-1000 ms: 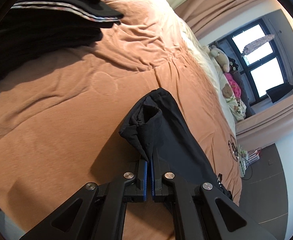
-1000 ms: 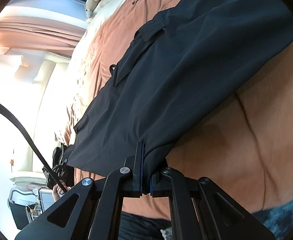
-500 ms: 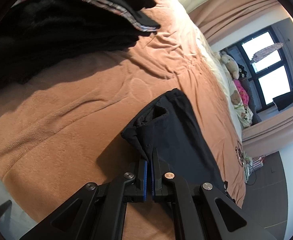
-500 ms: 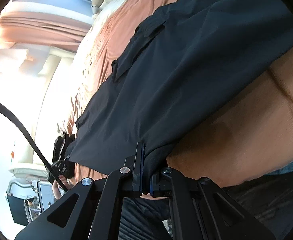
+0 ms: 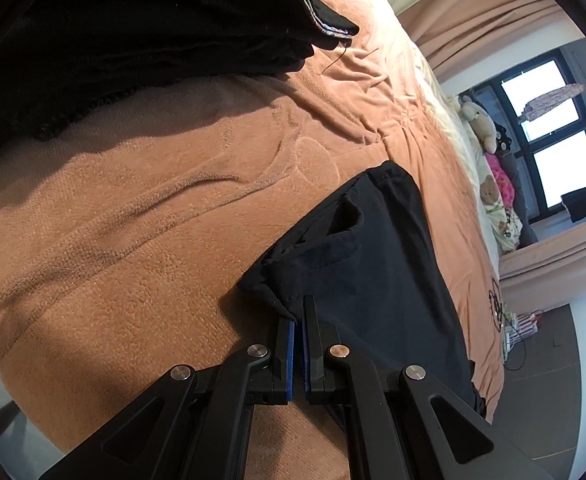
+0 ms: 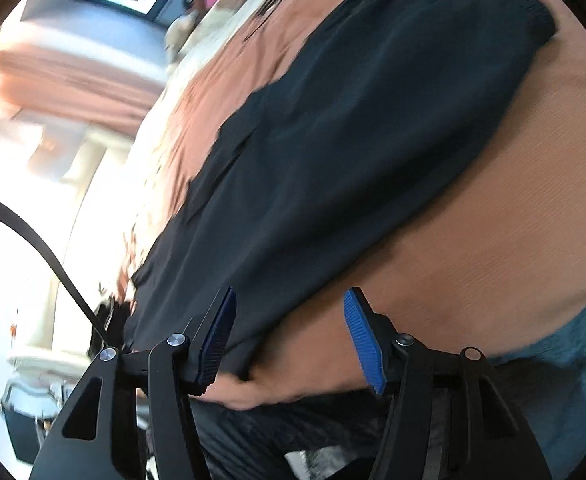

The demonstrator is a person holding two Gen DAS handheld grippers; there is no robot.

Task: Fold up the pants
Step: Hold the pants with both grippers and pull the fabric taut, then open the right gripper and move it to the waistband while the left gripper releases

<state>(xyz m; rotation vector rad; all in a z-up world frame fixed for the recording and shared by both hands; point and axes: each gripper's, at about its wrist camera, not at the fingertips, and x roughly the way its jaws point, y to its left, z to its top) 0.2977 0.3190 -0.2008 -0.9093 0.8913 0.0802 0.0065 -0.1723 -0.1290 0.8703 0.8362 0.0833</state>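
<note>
The left gripper (image 5: 297,322) is clamped tight on a bunched corner of the black pants (image 5: 373,272), right at the hem end, pinning it low over the orange blanket (image 5: 133,260) on the bed. Over on the other side, the right gripper (image 6: 289,332) is letting go: its jaws are opening, the blue pads standing clear of the cloth, and the edge of the pants (image 6: 353,140) lies slack on the blanket between and just below them. That view is smeared with motion, so the exact edge it has dropped is hard to make out.

Where do things stand? The pants lie stretched long across the bed, legs apparently laid one over the other, waistband at the far end in the right wrist view. So a lengthwise fold looks done, or close to it. No crosswise fold shows yet: the garment is at full length, not a compact bundle.

Behind the left gripper sits a stack of dark folded clothes (image 5: 141,40), which is likely where this pair ends up. Left to do, by my read: bring one end over to the other, fold once or twice more, smooth, then stack.
</note>
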